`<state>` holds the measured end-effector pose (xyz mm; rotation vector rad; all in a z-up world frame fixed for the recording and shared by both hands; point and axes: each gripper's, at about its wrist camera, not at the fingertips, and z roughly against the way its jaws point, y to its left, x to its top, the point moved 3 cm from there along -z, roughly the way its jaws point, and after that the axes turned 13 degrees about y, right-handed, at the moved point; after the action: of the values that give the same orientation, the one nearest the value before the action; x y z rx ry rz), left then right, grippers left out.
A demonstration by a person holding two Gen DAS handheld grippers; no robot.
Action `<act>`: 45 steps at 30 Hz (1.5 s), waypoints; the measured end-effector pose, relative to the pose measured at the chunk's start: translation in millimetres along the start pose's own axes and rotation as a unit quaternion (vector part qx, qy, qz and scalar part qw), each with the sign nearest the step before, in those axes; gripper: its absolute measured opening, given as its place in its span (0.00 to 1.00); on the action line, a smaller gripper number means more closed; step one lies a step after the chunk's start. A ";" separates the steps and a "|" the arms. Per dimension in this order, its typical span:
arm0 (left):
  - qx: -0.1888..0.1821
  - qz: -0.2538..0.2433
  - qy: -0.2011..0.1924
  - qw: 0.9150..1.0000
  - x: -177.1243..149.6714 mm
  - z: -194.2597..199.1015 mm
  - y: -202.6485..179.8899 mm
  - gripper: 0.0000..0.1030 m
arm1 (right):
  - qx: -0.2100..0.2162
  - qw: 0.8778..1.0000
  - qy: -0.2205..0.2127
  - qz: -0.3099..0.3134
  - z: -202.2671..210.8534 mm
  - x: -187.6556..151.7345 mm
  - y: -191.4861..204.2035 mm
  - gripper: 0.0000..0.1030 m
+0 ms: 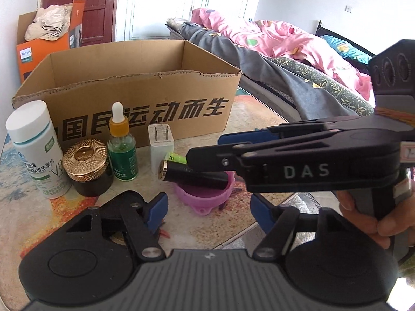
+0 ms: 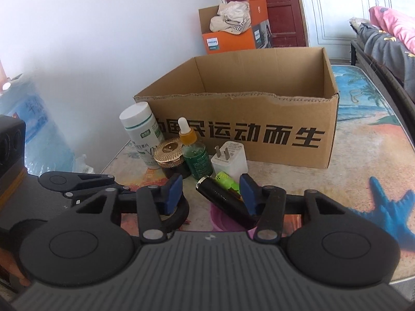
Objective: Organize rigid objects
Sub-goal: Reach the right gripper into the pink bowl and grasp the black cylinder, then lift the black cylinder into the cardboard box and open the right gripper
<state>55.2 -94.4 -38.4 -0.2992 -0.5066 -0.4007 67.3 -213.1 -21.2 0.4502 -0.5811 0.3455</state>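
The right gripper (image 2: 211, 194), jaws spread wide, straddles a black lipstick tube (image 2: 225, 199) lying across a pink bowl (image 1: 205, 191). The left gripper (image 1: 207, 207) hovers low, jaws apart and empty. "DAS" marks the right gripper; behind stands an orange "PHILIPS" box (image 2: 228, 41).

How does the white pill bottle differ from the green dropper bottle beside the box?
The white pill bottle is opaque, wide, with a flat white cap; the green dropper bottle is see-through, slimmer, topped by an orange collar and white bulb. The pill bottle stands leftmost, the dropper bottle nearer the white charger. Both stand upright before the cardboard box.
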 end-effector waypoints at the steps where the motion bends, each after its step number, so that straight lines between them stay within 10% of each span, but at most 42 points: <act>1: -0.004 0.001 0.002 1.000 0.5 -2.5 -0.2 0.62 | 0.005 1.000 0.007 -0.005 -4.0 0.8 -2.8 0.39; 20: -0.032 0.007 0.013 0.999 19.0 -23.1 0.0 0.53 | 0.085 0.982 0.100 -0.137 -28.4 -7.7 -49.2 0.30; 45: -0.023 0.026 0.013 0.999 24.0 -30.9 12.6 0.49 | 0.060 0.986 0.126 -0.095 -48.0 20.3 -38.1 0.28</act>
<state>92.5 -101.8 -53.8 -0.3513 -0.4646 -0.3662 121.2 -217.7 -56.6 0.5628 -0.2694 0.2508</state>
